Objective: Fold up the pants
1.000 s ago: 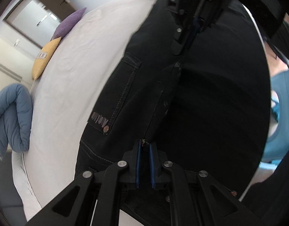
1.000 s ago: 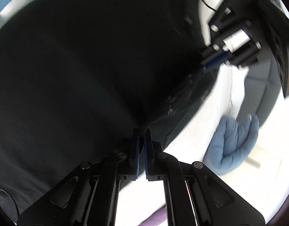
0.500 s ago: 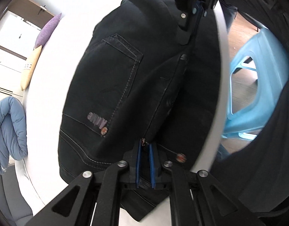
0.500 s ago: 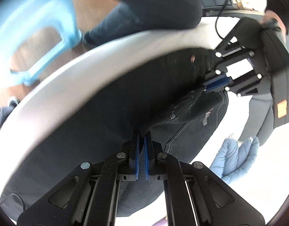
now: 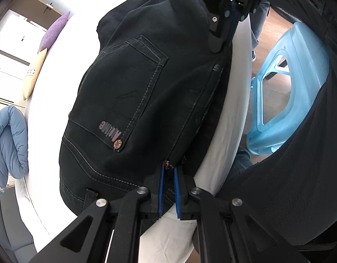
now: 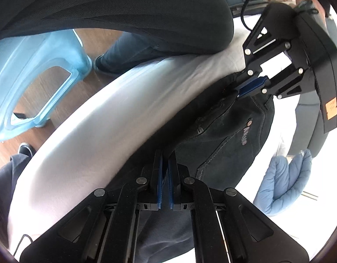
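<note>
Pants (image 5: 133,100): black denim, lying on the bed (image 5: 229,109) close to its near edge, back pocket (image 5: 129,92) up, waistband along the edge side. My left tool (image 5: 168,171): blue pads pinched on the waistband corner, cloth between them. My right tool (image 6: 165,168): pads nearly together with dark cloth caught between, gripping the waistband at its other end; in the left view it shows at the top (image 5: 230,15), clamped on the same hem. In the right view the left tool (image 6: 251,87) sits at the far end of the waistband, near the sheet's edge. Edges: a narrow strip of white sheet lies between the pants and the bed's rim; past that rim the floor (image 5: 275,32) drops away, wood-toned. Open room: wide bare sheet on the side away from the rim. Stool (image 5: 293,92): blue plastic, on the floor just beside the bed. Bedding: a rolled blue duvet (image 5: 10,144) off the far side, a purple pillow (image 5: 56,28) and a yellow pillow (image 5: 34,72) at the head end. My torso in dark clothing (image 6: 124,11) leans at the rim.
</note>
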`<action>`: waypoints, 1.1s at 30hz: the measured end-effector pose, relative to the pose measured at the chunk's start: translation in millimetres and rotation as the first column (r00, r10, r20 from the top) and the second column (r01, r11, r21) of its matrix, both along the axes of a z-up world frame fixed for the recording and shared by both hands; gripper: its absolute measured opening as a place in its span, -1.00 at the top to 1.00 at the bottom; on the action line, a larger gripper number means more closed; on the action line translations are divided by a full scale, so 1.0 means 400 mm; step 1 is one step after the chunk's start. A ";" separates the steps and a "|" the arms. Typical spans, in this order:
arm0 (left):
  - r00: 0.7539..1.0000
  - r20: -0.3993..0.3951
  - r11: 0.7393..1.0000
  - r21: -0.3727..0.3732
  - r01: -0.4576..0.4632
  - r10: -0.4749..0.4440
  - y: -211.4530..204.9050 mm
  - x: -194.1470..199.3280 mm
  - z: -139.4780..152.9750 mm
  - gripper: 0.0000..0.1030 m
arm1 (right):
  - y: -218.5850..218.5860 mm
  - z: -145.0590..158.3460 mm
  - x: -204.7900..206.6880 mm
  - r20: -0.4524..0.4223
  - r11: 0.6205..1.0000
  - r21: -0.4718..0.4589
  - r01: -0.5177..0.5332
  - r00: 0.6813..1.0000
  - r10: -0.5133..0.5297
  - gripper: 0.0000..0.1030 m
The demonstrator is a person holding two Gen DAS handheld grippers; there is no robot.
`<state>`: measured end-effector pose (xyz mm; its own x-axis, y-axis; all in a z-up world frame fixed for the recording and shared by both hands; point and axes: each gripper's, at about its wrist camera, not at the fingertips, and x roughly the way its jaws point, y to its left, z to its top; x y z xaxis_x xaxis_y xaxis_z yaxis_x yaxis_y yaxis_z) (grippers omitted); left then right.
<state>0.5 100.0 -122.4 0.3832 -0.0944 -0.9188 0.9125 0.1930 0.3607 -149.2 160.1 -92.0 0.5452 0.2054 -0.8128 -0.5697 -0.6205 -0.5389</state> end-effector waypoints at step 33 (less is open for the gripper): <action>0.656 -0.299 0.506 -0.447 -0.738 0.693 0.316 0.195 0.133 -0.57 | 0.016 -0.025 0.073 -0.236 0.858 0.229 0.459 0.882 -0.409 0.89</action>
<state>78.6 226.6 -69.4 0.4670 -0.2541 -0.8469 0.3990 0.9153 -0.0547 -120.1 166.5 -102.1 0.4864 0.2055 -0.8492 -0.8459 -0.1327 -0.5166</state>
